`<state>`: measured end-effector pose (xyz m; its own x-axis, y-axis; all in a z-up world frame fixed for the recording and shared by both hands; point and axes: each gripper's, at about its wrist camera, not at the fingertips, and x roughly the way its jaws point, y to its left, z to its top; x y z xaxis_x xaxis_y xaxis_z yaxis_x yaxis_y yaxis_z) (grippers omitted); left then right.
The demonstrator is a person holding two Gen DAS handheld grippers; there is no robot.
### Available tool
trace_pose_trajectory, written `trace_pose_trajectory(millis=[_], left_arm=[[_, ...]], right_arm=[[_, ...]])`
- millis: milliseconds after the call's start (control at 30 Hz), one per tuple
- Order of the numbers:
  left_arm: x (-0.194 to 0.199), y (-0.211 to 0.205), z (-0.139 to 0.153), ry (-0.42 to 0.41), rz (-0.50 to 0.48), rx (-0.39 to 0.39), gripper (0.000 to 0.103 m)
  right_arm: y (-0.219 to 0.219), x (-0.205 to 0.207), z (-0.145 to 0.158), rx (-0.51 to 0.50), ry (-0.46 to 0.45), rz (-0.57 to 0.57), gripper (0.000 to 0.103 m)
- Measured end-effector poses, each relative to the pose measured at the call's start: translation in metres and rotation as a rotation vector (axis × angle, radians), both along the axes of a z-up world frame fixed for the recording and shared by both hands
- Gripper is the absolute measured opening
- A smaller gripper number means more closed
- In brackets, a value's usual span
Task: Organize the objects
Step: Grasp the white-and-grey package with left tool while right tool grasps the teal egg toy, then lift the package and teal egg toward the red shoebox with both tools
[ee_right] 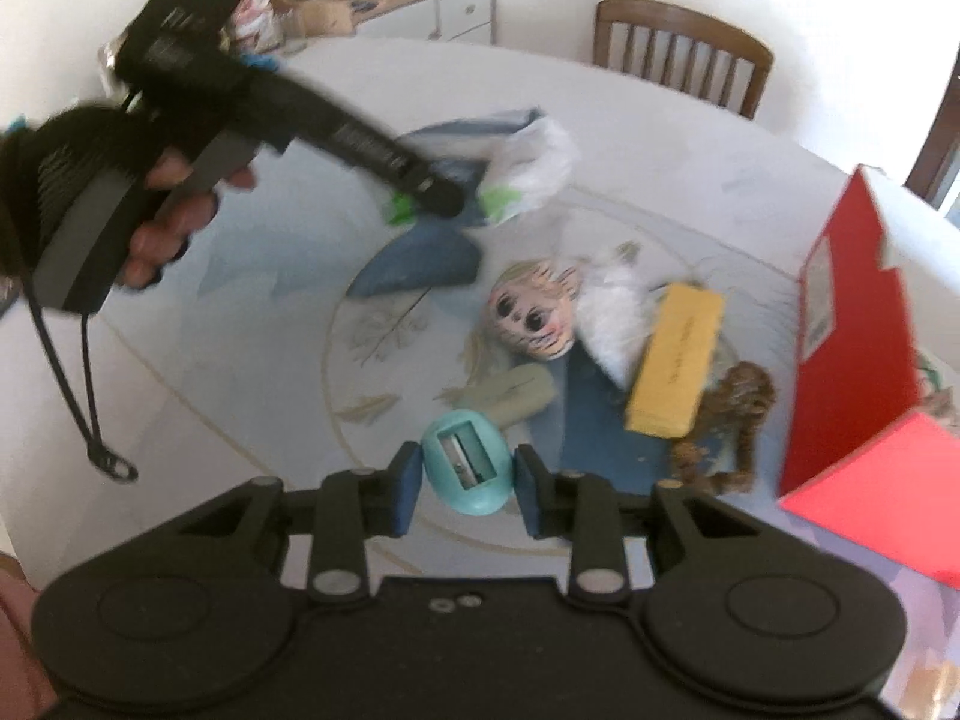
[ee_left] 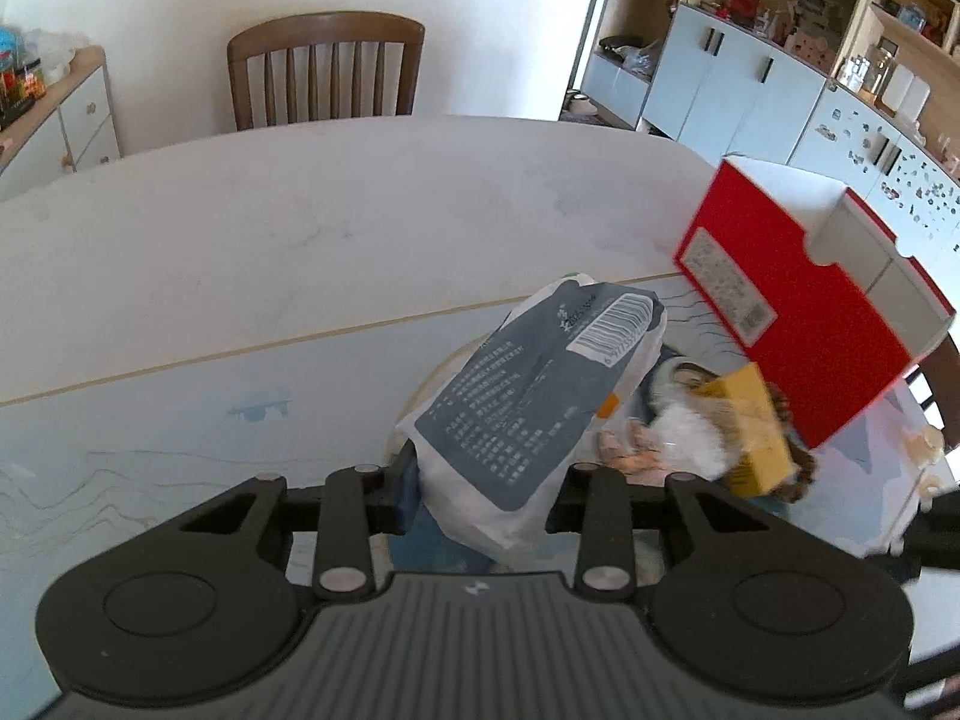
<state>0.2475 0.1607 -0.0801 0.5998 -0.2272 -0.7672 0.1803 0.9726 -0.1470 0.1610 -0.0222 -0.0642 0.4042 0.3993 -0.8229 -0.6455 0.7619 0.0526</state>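
My left gripper is shut on a grey-and-white tissue pack and holds it above the table; the pack also shows in the right wrist view, under the left tool. My right gripper is shut on a teal egg-shaped sharpener. On the mat lie a doll, a yellow box and a brown furry toy. An open red box stands at the right, also in the right wrist view.
A pale printed mat covers the near part of the white table. A wooden chair stands behind the table. A low cabinet is at the left and shelving at the right.
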Motion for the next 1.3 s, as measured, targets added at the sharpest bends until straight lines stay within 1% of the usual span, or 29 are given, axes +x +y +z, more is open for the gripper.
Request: trace_pose_trajectory(millis=[233, 433, 667, 800, 1033, 1300], left_arm=[[-0.019, -0.030, 0.035, -0.027, -0.021, -0.001, 0.035], [-0.030, -0.065, 0.065, -0.048, -0.041, -0.001, 0.035], [-0.030, -0.114, 0.086, -0.037, -0.072, 0.011, 0.035], [-0.025, -0.144, 0.095, -0.032, -0.092, 0.015, 0.035], [-0.013, -0.196, 0.104, -0.049, -0.132, 0.013, 0.035], [0.009, -0.254, 0.105, -0.058, -0.165, 0.019, 0.035]], right_arm=[[-0.033, 0.007, 0.040, 0.065, -0.044, -0.079, 0.031], [-0.062, 0.014, 0.067, 0.103, -0.081, -0.129, 0.031], [-0.106, 0.023, 0.092, 0.149, -0.104, -0.180, 0.031], [-0.129, 0.030, 0.097, 0.156, -0.120, -0.206, 0.031], [-0.176, 0.046, 0.103, 0.160, -0.147, -0.247, 0.031], [-0.224, 0.071, 0.100, 0.165, -0.153, -0.277, 0.031]])
